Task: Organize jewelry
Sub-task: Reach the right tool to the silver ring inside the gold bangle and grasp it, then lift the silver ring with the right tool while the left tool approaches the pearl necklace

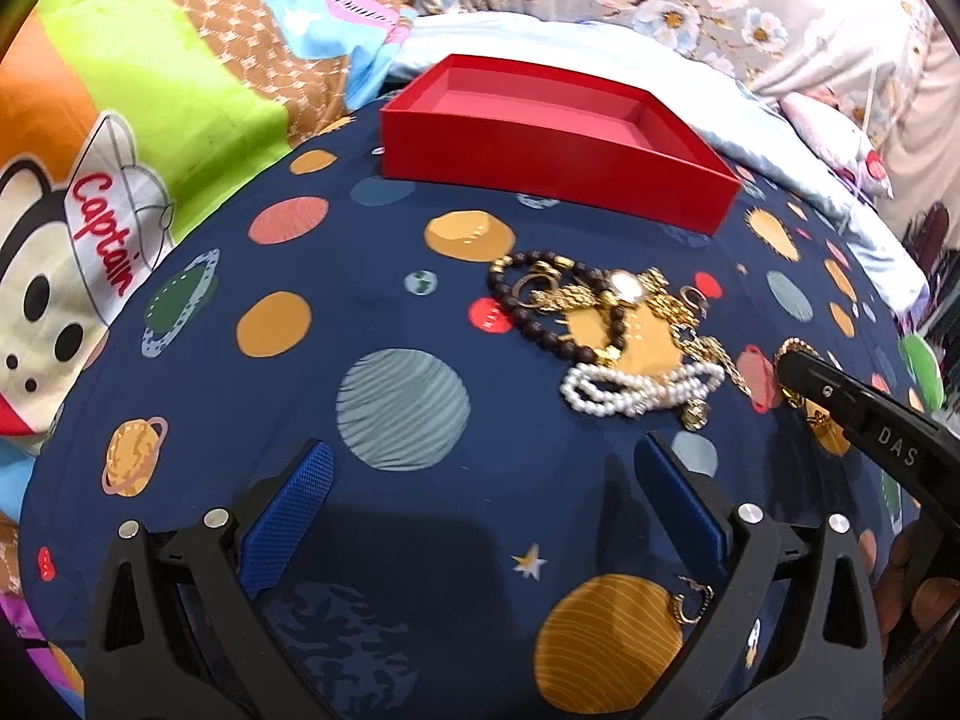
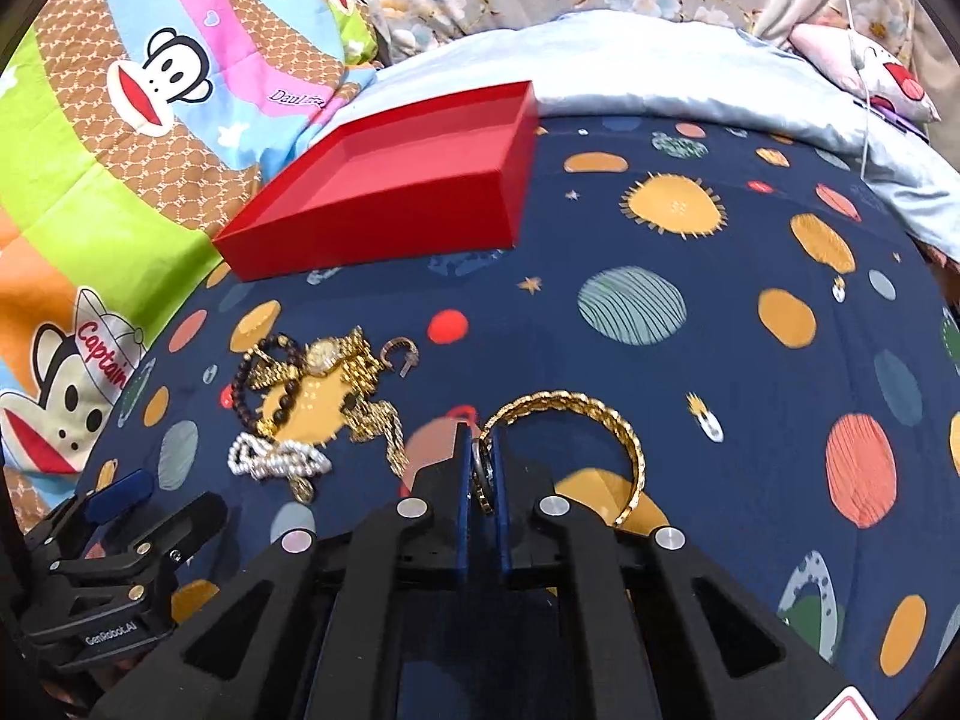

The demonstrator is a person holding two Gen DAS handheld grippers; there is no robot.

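The right tongs (image 2: 483, 468) are pressed together on a gold chain (image 2: 576, 414). The chain makes an arc: it leaves the pads, curves away and to the right, then comes back along the right finger. Its pinched part stands upright between the blue pads (image 2: 462, 480).

The left tongs (image 1: 483, 480) are spread wide and hold nothing; only the planet sheet (image 1: 390, 312) lies between the fingers.

One red box (image 1: 540, 150) sits ahead of both tongs, open side up, with its long axis across the left view. In the right view it lies ahead and to the left, turned at an angle.

The pile of jewelry is ahead of the left tongs, a little to the right, and left of the right tongs. I count one dark bead bracelet (image 1: 540, 312), one gold watch (image 1: 627, 287), one pearl strand (image 1: 636, 387) and one small hoop (image 2: 401, 354).

Only the left view shows a small gold piece (image 1: 690, 603) just inside the right finger of the left tongs. Only the right view shows the whole arc of the chain; in the left view the right tongs cover most of it.
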